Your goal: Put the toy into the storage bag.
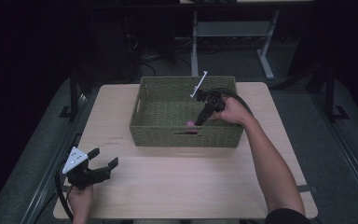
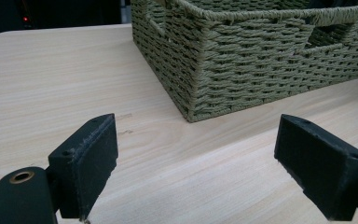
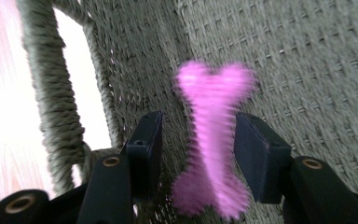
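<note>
A pink bone-shaped toy [image 3: 214, 140] sits blurred between the two jaws of my right gripper [image 3: 199, 120], inside the woven green basket [image 3: 307, 56]. A gap shows between the toy and the left jaw, so the pads do not clamp it. From above, my right gripper [image 1: 199, 121] points down into the basket [image 1: 186, 80] near its front wall, with the pink toy [image 1: 190, 123] at its tips. My left gripper [image 1: 103, 158] rests open above the table's front left, nothing between its fingers. In its own view, my left gripper [image 2: 196, 163] faces the basket's corner [image 2: 261, 70].
The basket stands at the back middle of the light wooden table [image 1: 191, 186]. A cut-out handle [image 3: 74, 70] opens in the basket wall beside the toy. Table legs and cables [image 1: 233, 42] lie on the dark floor beyond.
</note>
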`<act>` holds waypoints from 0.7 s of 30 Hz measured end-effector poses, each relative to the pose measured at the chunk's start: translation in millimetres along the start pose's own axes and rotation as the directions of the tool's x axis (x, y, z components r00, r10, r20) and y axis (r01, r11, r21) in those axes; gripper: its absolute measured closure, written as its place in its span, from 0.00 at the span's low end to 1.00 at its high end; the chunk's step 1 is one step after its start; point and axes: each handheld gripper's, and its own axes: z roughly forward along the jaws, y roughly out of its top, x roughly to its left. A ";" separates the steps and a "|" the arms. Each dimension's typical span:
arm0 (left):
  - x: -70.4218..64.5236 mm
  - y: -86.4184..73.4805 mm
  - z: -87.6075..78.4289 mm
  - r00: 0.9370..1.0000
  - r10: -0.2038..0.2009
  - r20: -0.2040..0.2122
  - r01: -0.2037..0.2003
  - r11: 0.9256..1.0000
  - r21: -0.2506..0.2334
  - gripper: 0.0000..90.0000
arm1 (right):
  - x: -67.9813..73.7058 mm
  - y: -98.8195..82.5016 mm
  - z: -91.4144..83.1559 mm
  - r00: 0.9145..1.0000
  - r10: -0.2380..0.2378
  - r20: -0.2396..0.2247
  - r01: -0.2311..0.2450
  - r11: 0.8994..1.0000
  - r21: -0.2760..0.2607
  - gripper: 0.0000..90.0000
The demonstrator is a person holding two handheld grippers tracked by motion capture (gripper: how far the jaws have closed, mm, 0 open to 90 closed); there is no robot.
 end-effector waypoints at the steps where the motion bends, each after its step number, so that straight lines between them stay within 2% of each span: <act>1: -0.1 0.2 -0.1 1.000 0.000 0.001 0.000 1.000 -0.001 0.14 | 0.6 -0.4 -1.7 1.000 0.001 0.005 -0.001 1.000 -0.004 0.57; 6: -0.1 -0.4 -0.1 1.000 0.001 0.002 -0.001 1.000 0.005 0.14 | 1.9 -2.4 -6.4 1.000 0.010 0.012 -0.010 1.000 -0.007 0.56; 8: -0.1 -0.3 -1.6 1.000 -0.004 0.000 0.004 1.000 -0.007 0.14 | 3.3 -4.0 -10.9 1.000 0.009 0.012 -0.009 1.000 -0.024 0.55; 21: -0.9 -0.1 -0.3 1.000 0.000 -0.001 0.000 1.000 0.000 0.14 | 14.2 -12.0 -31.5 0.999 0.004 0.044 -0.001 0.998 -0.068 0.48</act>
